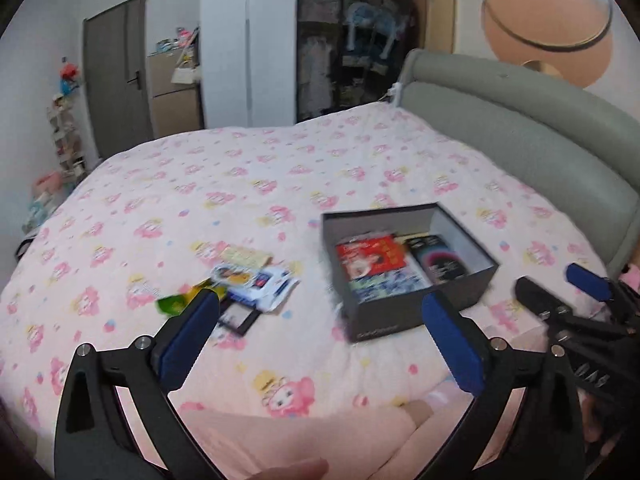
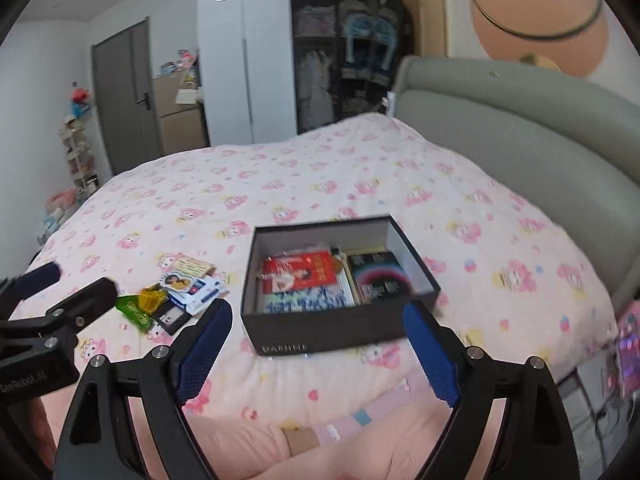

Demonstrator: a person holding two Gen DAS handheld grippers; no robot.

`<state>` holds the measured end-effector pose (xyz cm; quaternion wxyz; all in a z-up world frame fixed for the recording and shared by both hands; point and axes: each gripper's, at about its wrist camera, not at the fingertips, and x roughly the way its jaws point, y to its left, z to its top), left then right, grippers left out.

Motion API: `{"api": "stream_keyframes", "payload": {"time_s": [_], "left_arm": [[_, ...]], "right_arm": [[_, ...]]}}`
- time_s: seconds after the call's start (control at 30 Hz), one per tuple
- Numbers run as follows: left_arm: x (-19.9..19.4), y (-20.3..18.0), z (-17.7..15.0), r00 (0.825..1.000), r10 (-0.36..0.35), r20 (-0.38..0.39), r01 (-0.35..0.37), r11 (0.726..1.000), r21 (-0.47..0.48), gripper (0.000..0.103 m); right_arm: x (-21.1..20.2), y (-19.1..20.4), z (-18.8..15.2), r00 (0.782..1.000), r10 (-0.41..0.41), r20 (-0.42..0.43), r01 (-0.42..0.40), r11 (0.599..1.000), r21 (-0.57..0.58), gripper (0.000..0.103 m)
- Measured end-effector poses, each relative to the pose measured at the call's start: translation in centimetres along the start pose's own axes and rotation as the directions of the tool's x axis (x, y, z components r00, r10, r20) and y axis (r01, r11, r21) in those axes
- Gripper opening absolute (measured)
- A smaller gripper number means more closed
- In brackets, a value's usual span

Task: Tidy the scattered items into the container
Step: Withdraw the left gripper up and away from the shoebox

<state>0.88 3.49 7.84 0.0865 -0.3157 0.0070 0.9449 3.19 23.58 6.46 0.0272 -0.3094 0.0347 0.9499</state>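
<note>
Your dark box [image 2: 320, 328] sits open on the bed [image 2: 360, 168], already holding packets; the scattered pile [image 2: 176, 292] lies just left of it. Your left gripper [image 1: 320, 316] and right gripper [image 2: 316, 328] both hang released, empty.

Scattered packets [image 2: 176, 296] beside part-filled box [image 2: 320, 330]

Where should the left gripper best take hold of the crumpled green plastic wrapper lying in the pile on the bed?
Probably the crumpled green plastic wrapper is best pinched at its free corner, which sticks out of the pile. The left gripper, now open, could come from that outer side, away from the dark cardboard box.
</note>
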Motion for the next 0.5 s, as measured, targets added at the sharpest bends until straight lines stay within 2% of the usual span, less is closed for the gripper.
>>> {"api": "stream_keyframes", "payload": {"time_s": [0.23,0.37,0.5], "left_arm": [[-0.9,-0.3,-1.8,1.0,-0.004,-0.002,0.004,1.0,0.0,0.102],[-1.4,-0.3,-2.3,1.0,-0.005,0.003,0.005,1.0,0.014,0.102],[-1.1,0.0,-2.6,1.0,-0.01,-0.013,0.01,1.0,-0.002,0.102]], "right_arm": [[-0.9,0.6,-0.4,1.0,0.018,0.013,-0.018,1.0,-0.021,0.087],[-1.2,1.3,-1.0,0.999,-0.014,0.03,0.015,0.999,-0.043,0.087],[-0.7,1.2,-1.4,1.0,0.01,-0.004,-0.01,1.0,-0.029,0.087]]}}
